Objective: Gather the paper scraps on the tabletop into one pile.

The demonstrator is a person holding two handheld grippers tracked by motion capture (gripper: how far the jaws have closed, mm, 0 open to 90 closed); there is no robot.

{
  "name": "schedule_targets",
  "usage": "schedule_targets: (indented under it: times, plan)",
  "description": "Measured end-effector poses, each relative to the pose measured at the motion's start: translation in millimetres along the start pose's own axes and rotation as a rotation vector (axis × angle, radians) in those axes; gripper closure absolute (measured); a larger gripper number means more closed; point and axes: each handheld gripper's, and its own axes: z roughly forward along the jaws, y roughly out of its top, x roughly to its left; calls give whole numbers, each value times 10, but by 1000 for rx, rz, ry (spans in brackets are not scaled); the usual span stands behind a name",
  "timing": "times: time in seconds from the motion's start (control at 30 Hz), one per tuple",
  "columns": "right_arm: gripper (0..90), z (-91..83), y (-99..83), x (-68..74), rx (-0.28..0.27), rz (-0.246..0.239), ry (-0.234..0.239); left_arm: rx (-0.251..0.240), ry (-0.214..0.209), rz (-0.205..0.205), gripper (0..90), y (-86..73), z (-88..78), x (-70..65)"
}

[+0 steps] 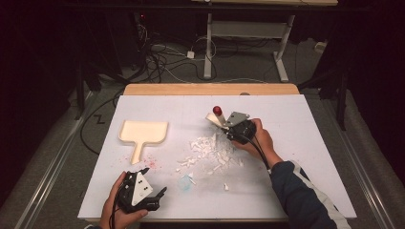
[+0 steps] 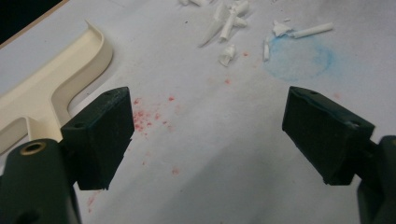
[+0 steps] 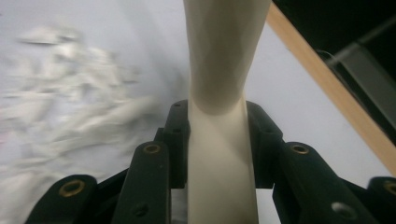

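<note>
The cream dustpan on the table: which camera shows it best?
The high view: the whole dustpan lies flat left of the white scraps, tray and handle both in sight, apart from both grippers. The left gripper view catches just its handle and one rim corner beside the open jaws. The right gripper view looks along a cream handle clamped between its own jaws.

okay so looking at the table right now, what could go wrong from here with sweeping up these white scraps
1. The right claw grips only the brush handle, and that handle looks smooth. It might twist or slip in the grip mid-sweep.
2. The scraps lie loose and spread out, with some strays nearer the left claw. A fast stroke could scatter them instead of gathering them.
3. The dustpan lies unheld, apart from the pile, and the left claw is open. Pushed scraps may shove it or miss it.
</note>
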Motion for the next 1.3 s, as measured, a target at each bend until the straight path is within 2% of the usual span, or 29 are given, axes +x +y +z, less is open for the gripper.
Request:
schedule_targets:
  times: [0.1, 0.13, 0.17, 0.2, 0.27, 0.3, 0.33, 0.47, 0.5, 0.6, 0.67, 0.87, 0.9, 0.97, 1.13, 1.3]
  plan:
    - [674, -71, 0, 107, -33, -43, 68, -4, 1, -5, 159, 1, -6, 3]
    - [672, -90, -3, 153, -32, -64, 75, -5, 0, -6, 159, 1, -8, 2]
    - [672, -90, -3, 153, -32, -64, 75, -5, -1, -6, 159, 3, -6, -1]
    - [671, -140, -17, 258, -41, -102, 94, -2, -1, -3, 159, 5, -2, -4]
    - [671, -169, -26, 308, -52, -104, 108, -1, -4, 0, 159, 8, 3, -13]
    - [671, -245, -42, 386, -59, -137, 131, 0, -5, 0, 159, 11, 3, -16]
    - [671, -245, -42, 386, -59, -137, 131, 2, -4, 2, 159, 11, 4, -18]
    - [673, -426, -78, 503, -88, -162, 181, 4, -5, 5, 159, 6, -4, -21]
    - [674, -516, -97, 553, -96, -178, 179, 5, -5, 4, 159, 5, -5, -21]
    - [676, -589, -118, 574, -113, -179, 172, 7, -5, 1, 159, 3, -3, -21]
    - [677, -653, -128, 560, -124, -171, 154, 7, -6, 2, 159, 4, -2, -22]
    - [678, -843, -141, 377, -182, -71, 101, 8, -3, 4, 159, 12, -6, -27]
    - [678, -903, -154, 323, -189, -51, 79, 8, -3, 5, 159, 11, -8, -27]
    - [678, -926, -163, 295, -187, -48, 70, 6, -1, 3, 159, 12, -14, -27]
    - [678, -986, -235, 154, -175, 10, 39, 6, 1, 7, 159, 14, -30, -26]
    - [678, -974, -328, 21, -125, 68, 0, 6, 1, 7, 159, 13, -36, -26]
